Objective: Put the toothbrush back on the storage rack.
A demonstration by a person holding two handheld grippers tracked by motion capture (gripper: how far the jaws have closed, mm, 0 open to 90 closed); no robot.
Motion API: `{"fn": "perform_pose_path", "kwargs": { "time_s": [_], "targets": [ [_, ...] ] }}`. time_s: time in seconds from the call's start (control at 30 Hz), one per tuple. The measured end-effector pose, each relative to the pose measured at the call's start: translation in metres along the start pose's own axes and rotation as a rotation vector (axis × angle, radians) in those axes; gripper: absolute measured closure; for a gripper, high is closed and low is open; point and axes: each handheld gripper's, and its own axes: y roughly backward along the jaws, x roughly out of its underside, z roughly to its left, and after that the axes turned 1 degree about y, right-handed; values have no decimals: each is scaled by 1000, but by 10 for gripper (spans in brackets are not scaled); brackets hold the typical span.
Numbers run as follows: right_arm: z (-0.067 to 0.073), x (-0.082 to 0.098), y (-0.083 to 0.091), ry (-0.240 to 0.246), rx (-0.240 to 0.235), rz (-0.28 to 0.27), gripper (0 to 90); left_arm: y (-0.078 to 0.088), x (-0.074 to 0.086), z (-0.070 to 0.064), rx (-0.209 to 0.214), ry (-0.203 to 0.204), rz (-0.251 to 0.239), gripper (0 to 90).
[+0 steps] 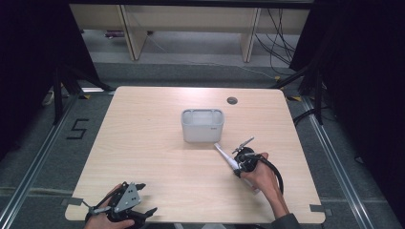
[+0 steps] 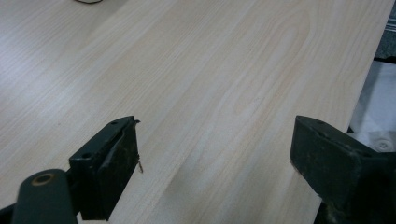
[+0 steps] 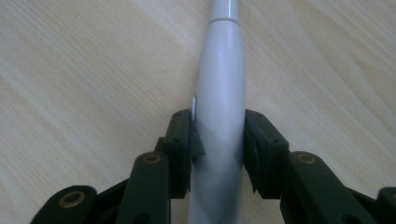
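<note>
Pale wood-grain covered the square table (image 1: 157, 157), and near its middle stood a white rectangular plastic bin (image 1: 202, 125). Just in front of the bin and to its right lay a slim white plastic wand with a narrower tip (image 3: 219, 88), its tip pointing toward the bin. The right gripper (image 3: 217, 140) had both black jaws pressed against the wand's sides, clamping it low over the tabletop. At the near left corner, the left gripper (image 2: 215, 154) hovered with jaws spread wide, nothing between them.
</note>
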Motion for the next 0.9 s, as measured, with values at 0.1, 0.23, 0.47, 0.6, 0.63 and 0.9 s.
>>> {"fn": "perform_pose_path", "kwargs": {
  "time_s": [0.1, 0.23, 0.47, 0.6, 0.63, 0.9],
  "targets": [
    [-2, -5, -2, 73, 7, 12, 652, 0, 0, 1, -11, -4, 4, 148],
    [0, -8, -1, 76, 9, 48, 651, -1, 0, 0, 2, 5, -4, 148],
    [-1, -12, -1, 107, -11, 92, 649, 0, 0, 1, 7, 7, -2, 148],
    [-1, -14, -1, 121, -14, 112, 652, 0, 0, 0, 0, 3, -2, 148],
    [0, -14, -2, 111, -15, 122, 653, 0, 0, 0, -11, -3, 4, 148],
    [2, -21, -4, 118, 10, 185, 655, 0, 0, 0, 4, 4, -9, 148]
  ]
}}
